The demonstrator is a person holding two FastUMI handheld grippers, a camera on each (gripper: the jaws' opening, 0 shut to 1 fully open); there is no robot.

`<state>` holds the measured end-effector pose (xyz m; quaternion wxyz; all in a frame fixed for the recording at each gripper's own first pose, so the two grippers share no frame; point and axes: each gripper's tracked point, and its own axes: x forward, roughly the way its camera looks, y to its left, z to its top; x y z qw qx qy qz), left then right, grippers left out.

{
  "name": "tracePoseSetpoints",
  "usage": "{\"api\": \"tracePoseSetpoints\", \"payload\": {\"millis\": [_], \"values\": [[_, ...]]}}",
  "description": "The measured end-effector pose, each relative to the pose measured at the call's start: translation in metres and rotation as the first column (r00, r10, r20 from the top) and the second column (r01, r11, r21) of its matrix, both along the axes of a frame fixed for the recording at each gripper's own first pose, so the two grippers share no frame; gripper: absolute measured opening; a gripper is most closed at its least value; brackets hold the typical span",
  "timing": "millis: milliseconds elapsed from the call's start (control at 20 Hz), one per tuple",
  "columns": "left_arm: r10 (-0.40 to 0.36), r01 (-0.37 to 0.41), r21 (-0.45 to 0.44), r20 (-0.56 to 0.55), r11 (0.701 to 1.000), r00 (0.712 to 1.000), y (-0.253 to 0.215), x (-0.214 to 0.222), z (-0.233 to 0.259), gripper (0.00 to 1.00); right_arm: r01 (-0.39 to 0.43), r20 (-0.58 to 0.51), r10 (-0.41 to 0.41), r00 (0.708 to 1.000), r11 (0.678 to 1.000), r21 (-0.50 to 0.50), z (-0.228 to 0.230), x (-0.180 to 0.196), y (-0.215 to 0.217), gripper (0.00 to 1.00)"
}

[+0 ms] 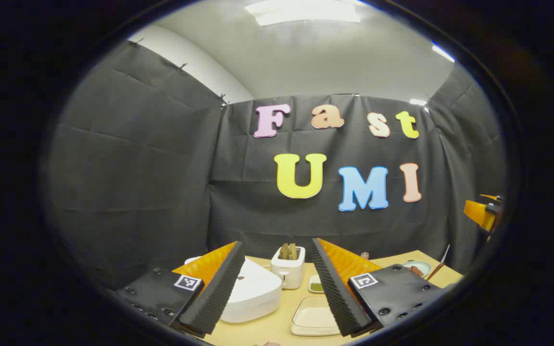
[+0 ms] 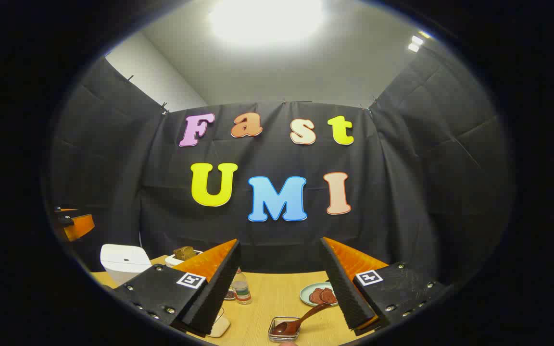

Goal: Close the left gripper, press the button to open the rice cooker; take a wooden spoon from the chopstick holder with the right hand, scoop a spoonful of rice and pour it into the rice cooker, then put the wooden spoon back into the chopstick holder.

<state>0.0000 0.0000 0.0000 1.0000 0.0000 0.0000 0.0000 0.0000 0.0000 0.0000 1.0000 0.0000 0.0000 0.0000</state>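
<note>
Both grippers hang high with fingers apart, nothing held: the left gripper [image 1: 277, 283] faces the lidded rice cooker [image 1: 250, 293], ready to close 2 fingers for pressing; the right gripper [image 2: 279, 288] waits nearby.

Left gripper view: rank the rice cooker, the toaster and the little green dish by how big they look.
1. rice cooker, largest, though also nearest the camera
2. toaster
3. green dish, smallest
</note>
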Motion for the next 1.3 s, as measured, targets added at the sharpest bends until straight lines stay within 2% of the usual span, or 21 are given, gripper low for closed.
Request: {"api": "tracePoseSetpoints", "payload": {"millis": [200, 250, 350, 900, 1150, 1200, 1250, 1300], "values": [[-0.016, 0.016, 0.015, 0.006, 1.000, 1.000, -0.004, 0.001, 0.000, 0.96, 0.015, 0.042, -0.014, 0.999, 1.000, -0.016, 0.012, -0.008, -0.009, 0.98], [-0.015, 0.015, 0.005, 0.007, 1.000, 1.000, -0.004, 0.002, 0.000, 0.99, 0.012, 0.039, -0.011, 0.999, 1.000, -0.022, 0.011, -0.009, -0.009, 0.93], [-0.019, 0.019, -0.012, 0.005, 1.000, 1.000, -0.005, 0.007, -0.002, 0.96, 0.014, 0.033, -0.012, 0.999, 0.999, -0.038, 0.010, -0.012, -0.012, 0.98], [-0.078, 0.078, 0.009, 0.029, 0.997, 0.997, -0.027, 0.014, 0.003, 0.99, 0.035, 0.027, -0.035, 0.999, 0.999, -0.016, 0.002, -0.016, -0.014, 0.98], [-0.109, 0.109, 0.007, 0.004, 0.994, 0.994, -0.033, 0.018, -0.005, 0.96, 0.054, 0.008, -0.054, 0.999, 0.999, 0.000, -0.006, -0.012, -0.019, 0.98], [-0.119, 0.119, 0.004, -0.003, 0.993, 0.993, -0.033, 0.019, -0.006, 0.98, 0.057, 0.005, -0.057, 0.998, 0.998, 0.000, -0.007, -0.012, -0.020, 0.93], [-0.134, 0.134, -0.003, -0.007, 0.991, 0.991, -0.035, 0.019, -0.007, 0.95, 0.063, 0.002, -0.063, 0.998, 0.998, 0.001, -0.008, -0.012, -0.021, 0.98], [-0.143, 0.143, -0.013, -0.009, 0.990, 0.990, -0.034, 0.019, -0.007, 0.89, 0.067, -0.001, -0.067, 0.998, 0.998, 0.004, -0.009, -0.012, -0.022, 0.98]]}}
